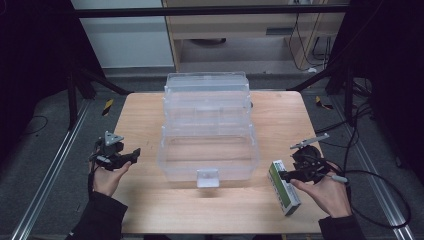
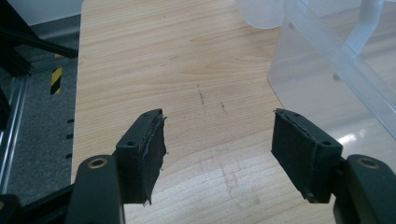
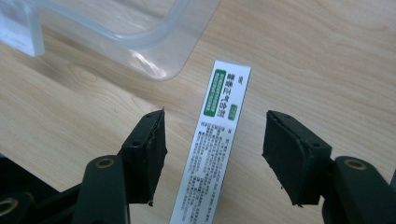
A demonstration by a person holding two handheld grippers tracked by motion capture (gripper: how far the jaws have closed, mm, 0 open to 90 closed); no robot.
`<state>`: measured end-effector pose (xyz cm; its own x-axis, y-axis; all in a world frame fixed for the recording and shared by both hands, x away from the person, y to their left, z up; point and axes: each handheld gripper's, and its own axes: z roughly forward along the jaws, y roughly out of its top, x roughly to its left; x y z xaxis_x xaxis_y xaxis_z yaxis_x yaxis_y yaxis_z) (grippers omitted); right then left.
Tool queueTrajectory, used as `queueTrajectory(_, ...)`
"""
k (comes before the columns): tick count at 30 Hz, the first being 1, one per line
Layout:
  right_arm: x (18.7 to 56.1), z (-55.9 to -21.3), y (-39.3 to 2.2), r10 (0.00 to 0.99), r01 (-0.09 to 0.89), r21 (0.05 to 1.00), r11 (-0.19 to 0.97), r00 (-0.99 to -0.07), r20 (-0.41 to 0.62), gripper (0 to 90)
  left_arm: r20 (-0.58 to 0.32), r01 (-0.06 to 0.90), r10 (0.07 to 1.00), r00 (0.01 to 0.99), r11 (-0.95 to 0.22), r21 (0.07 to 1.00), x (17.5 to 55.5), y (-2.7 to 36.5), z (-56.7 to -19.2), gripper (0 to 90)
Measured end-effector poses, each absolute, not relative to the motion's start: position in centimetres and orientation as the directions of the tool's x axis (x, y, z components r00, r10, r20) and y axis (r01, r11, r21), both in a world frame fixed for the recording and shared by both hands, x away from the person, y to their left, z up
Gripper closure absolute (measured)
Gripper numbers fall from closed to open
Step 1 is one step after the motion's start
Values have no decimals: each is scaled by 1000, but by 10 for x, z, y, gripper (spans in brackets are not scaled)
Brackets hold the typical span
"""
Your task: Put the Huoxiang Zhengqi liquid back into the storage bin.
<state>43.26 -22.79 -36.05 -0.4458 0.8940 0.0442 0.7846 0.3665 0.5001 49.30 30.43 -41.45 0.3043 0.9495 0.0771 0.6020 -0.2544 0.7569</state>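
While the right gripper's (image 3: 212, 154) fingers (image 3: 149, 149) stand spread, unclenched, astride the white-and-green box (image 3: 217, 140) lying flat on the worktop (image 1: 150, 115), the clear plastic case (image 1: 207, 130) sits just beside it. Left gripper (image 2: 217, 154) fingers released over bare wood.

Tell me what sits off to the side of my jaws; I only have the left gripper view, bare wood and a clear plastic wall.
Observer: That wall belongs to a clear plastic organizer box standing open mid-table, its tiers stepped back and empty.
Operator: Report the other claw.
Observer: The right claw is open, with a narrow white and green carton lying on the wood between its pads, untouched.
Operator: Place that carton for me.
Observer: It lies flat near the table's front right corner, just right of the organizer box and apart from it.
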Motion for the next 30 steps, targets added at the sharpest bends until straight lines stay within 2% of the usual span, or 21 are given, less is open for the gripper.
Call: queueTrajectory(30, 436, -380, -223, 902, 852, 366, 374, -426, 71, 442, 82, 621, 948, 309, -267, 737, 496, 303, -421, 333)
